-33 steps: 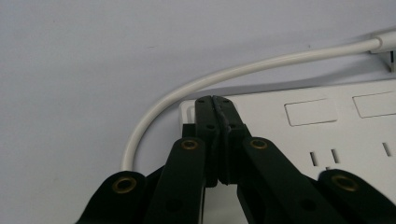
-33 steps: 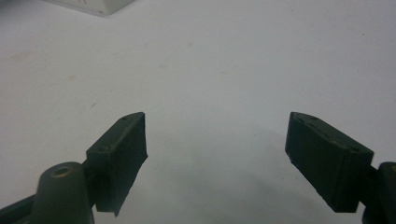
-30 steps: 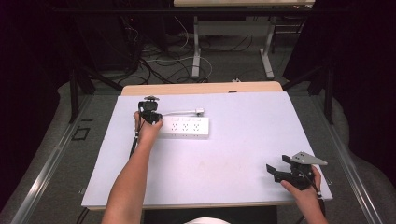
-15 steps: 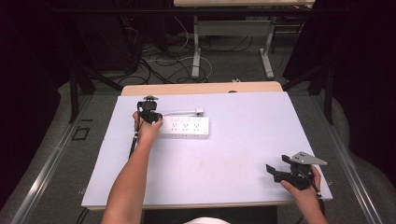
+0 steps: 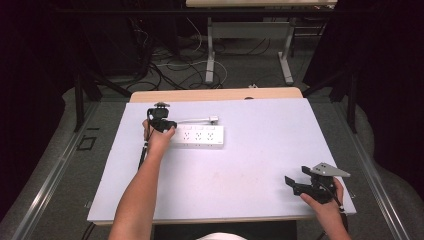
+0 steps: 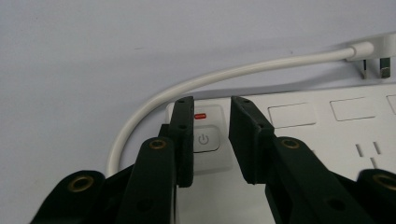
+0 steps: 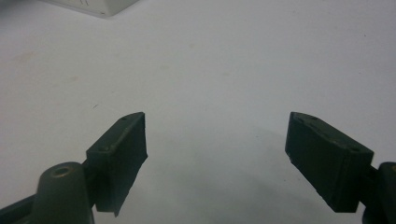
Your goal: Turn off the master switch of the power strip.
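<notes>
A white power strip (image 5: 197,136) lies at the back left of the white table (image 5: 240,170), its cord curling to a plug (image 5: 213,119) just behind it. My left gripper (image 5: 161,122) points down at the strip's left end. In the left gripper view its jaws (image 6: 211,100) have just been opening and stand a little apart over the power button (image 6: 204,139), gripping nothing. A red light (image 6: 200,115) glows above the button. My right gripper (image 5: 295,184) rests near the front right corner, open wide (image 7: 217,126) over bare tabletop.
A wooden edge (image 5: 215,94) borders the back of the table. Behind it are desk legs and cables on the floor (image 5: 200,65). A corner of the power strip (image 7: 100,7) peeks in at the top of the right gripper view.
</notes>
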Available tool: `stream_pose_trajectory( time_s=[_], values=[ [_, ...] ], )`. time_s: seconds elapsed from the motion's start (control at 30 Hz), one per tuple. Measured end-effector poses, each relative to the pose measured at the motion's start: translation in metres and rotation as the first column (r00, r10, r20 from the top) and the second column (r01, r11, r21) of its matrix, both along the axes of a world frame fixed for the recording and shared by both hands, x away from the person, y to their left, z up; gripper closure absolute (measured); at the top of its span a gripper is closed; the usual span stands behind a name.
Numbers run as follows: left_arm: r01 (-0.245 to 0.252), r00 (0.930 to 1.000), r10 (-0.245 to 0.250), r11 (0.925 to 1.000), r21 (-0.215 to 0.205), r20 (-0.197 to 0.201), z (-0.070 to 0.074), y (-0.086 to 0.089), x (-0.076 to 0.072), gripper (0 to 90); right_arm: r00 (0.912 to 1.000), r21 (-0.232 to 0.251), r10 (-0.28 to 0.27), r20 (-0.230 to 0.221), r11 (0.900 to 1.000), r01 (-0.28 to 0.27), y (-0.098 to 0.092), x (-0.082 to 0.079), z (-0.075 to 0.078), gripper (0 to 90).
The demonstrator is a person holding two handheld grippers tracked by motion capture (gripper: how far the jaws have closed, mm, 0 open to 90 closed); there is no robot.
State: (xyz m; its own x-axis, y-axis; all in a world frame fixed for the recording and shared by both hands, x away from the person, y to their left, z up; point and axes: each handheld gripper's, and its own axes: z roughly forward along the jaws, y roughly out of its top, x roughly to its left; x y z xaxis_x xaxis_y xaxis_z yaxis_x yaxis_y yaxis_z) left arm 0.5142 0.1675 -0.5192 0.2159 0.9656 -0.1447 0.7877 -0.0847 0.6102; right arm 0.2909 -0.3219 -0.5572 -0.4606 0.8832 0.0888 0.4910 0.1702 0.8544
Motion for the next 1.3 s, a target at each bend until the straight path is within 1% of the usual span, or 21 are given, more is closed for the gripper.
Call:
stream_pose_trajectory(
  time_s=[0.07,0.13,0.2,0.33,0.47,0.5,0.6,0.63,0.7,0.77,0.87,0.9,1.0,1.03,1.07,1.1,1.13,1.17,1.2,1.27,1.3],
  values=[
    [0.005,1.0,-0.005,0.9999,-0.012,0.002,0.001,0.0,0.0,65.4,1.0,-0.002,0.002,0.0,1.0,-0.002,0.0,0.0,0.0,20.2],
    [0.004,0.9999,-0.004,0.9999,-0.01,0.016,0.002,0.001,0.0,61.2,1.0,-0.001,0.002,-0.001,1.0,-0.002,0.0,0.0,0.0,20.2],
    [0.004,0.9997,-0.003,0.9998,-0.019,0.022,0.003,0.001,-0.001,58.4,1.0,-0.003,0.004,0.0,1.0,-0.004,0.0,0.0,0.0,20.2],
    [0.004,0.9995,-0.004,0.9998,-0.018,0.031,0.004,0.001,-0.001,53.9,1.0,-0.001,0.001,0.001,1.0,-0.001,0.0,0.0,0.0,20.2],
    [0.003,0.9984,-0.002,0.9997,-0.023,0.056,0.007,0.001,-0.002,49.7,1.0,0.0,0.0,0.004,1.0,0.0,0.0,0.0,0.0,20.2],
    [-0.003,0.9976,0.005,0.9995,-0.032,0.069,0.007,0.001,-0.003,48.8,1.0,-0.001,-0.001,0.005,1.0,0.001,0.0,0.0,0.0,20.2],
    [0.001,0.9958,0.002,0.9993,-0.038,0.091,0.009,0.0,-0.003,46.3,1.0,-0.001,0.0,0.005,1.0,0.0,0.0,0.0,0.001,20.2],
    [0.007,0.9955,-0.005,0.9995,-0.03,0.094,0.01,0.0,-0.004,45.6,1.0,-0.005,0.002,0.009,1.0,-0.002,0.0,0.0,0.001,20.2],
    [0.004,0.9945,0.0,0.9995,-0.031,0.105,0.011,-0.001,-0.004,43.2,1.0,-0.002,0.0,0.007,1.0,0.0,0.0,0.0,0.001,20.2],
    [0.014,0.9919,-0.011,0.9996,-0.024,0.126,0.012,-0.001,-0.004,41.1,1.0,-0.01,0.005,0.007,1.0,-0.005,-0.001,-0.001,0.001,20.2],
    [0.03,0.9908,-0.027,0.9994,-0.018,0.132,0.013,-0.001,-0.005,37.4,1.0,-0.002,-0.003,0.005,1.0,0.003,0.0,-0.001,0.002,20.2],
    [0.038,0.9885,-0.035,0.9991,-0.018,0.147,0.013,-0.001,-0.004,36.2,1.0,-0.002,-0.003,0.005,1.0,0.003,0.0,-0.001,0.002,20.2],
    [0.067,0.9837,-0.064,0.9976,-0.015,0.168,0.015,-0.002,-0.006,34.3,1.0,-0.006,-0.006,0.008,1.0,0.006,0.0,-0.001,0.002,20.2],
    [0.086,0.981,-0.085,0.9963,-0.002,0.175,0.015,-0.001,-0.006,33.2,1.0,-0.006,-0.006,0.007,1.0,0.006,0.0,-0.001,0.002,20.2],
    [0.092,0.9788,-0.09,0.9958,0.001,0.184,0.015,-0.002,-0.006,31.6,0.9999,-0.006,-0.005,0.009,1.0,0.005,0.0,-0.001,0.002,20.2],
    [0.104,0.9763,-0.105,0.9945,0.016,0.189,0.016,-0.002,-0.007,29.5,0.9999,-0.006,-0.005,0.009,1.0,0.006,0.0,-0.001,0.002,20.2],
    [0.109,0.9759,-0.109,0.994,0.013,0.189,0.016,-0.003,-0.007,28.6,1.0,-0.006,-0.004,0.007,1.0,0.004,0.0,-0.001,0.002,20.2],
    [0.114,0.9758,-0.118,0.993,0.029,0.184,0.017,-0.003,-0.008,28.6,1.0,-0.003,-0.001,0.01,1.0,0.001,0.0,-0.001,0.002,20.2],
    [0.113,0.9757,-0.115,0.9933,0.023,0.186,0.017,-0.004,-0.009,28.4,0.9999,-0.002,-0.001,0.01,1.0,0.001,0.0,-0.001,0.002,20.2],
    [0.12,0.9749,-0.123,0.9923,0.029,0.185,0.018,-0.004,-0.01,28.1,1.0,-0.005,-0.004,0.008,1.0,0.004,0.0,-0.001,0.002,20.2],
    [0.116,0.9755,-0.117,0.9931,0.018,0.186,0.018,-0.005,-0.011,28.1,1.0,-0.003,-0.002,0.01,1.0,0.002,0.0,-0.001,0.002,20.2]
  ],
)
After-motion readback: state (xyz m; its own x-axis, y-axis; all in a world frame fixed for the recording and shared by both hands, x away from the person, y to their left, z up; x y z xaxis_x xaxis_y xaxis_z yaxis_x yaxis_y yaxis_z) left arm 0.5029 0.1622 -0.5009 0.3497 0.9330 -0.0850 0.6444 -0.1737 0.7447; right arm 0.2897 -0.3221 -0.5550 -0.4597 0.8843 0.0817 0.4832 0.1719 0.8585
